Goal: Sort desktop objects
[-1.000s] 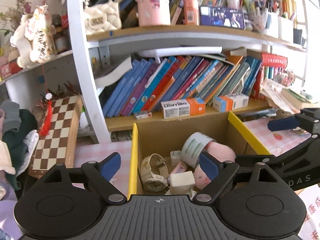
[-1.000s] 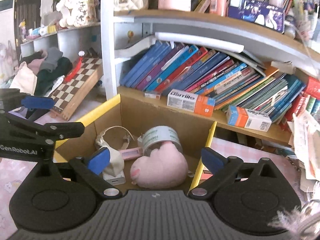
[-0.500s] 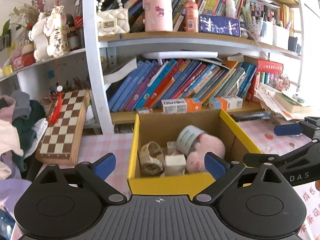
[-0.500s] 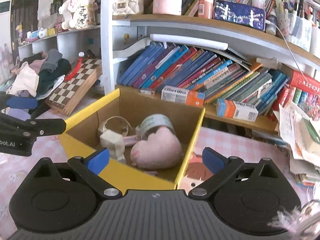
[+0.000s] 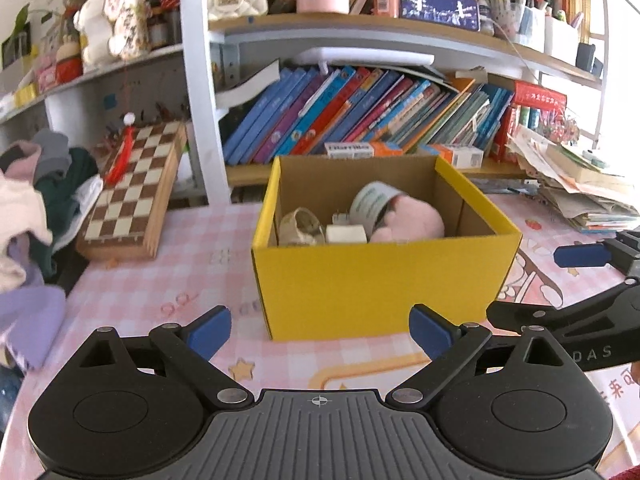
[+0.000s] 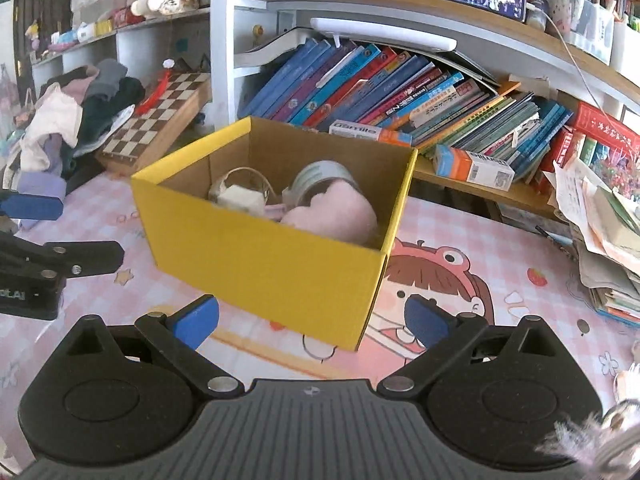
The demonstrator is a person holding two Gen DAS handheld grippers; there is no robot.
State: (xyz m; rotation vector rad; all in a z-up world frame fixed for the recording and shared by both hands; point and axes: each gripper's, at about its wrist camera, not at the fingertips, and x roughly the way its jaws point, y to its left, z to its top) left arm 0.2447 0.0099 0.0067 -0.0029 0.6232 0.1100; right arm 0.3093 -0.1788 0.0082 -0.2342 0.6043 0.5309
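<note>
A yellow cardboard box [image 5: 380, 284] stands on the pink checked desk mat; it also shows in the right wrist view [image 6: 264, 268]. Inside lie a pink plush toy [image 5: 412, 222], a tape roll [image 5: 370, 202], a white charger block [image 5: 346, 234] and a beige watch [image 5: 300, 228]. My left gripper [image 5: 320, 334] is open and empty, in front of the box. My right gripper [image 6: 312, 322] is open and empty, in front of the box's near corner. Each gripper shows at the edge of the other's view.
A chessboard [image 5: 132, 196] leans at the left beside a pile of clothes [image 5: 36, 200]. Bookshelves with slanted books [image 5: 360, 112] stand behind the box. A stack of papers [image 5: 576, 192] lies at the right. A fluffy keychain [image 6: 592, 432] lies at the lower right.
Both grippers have pulled back and down from over the box. The box's front wall and the desk mat in front of it have come into view. Both stay open.
</note>
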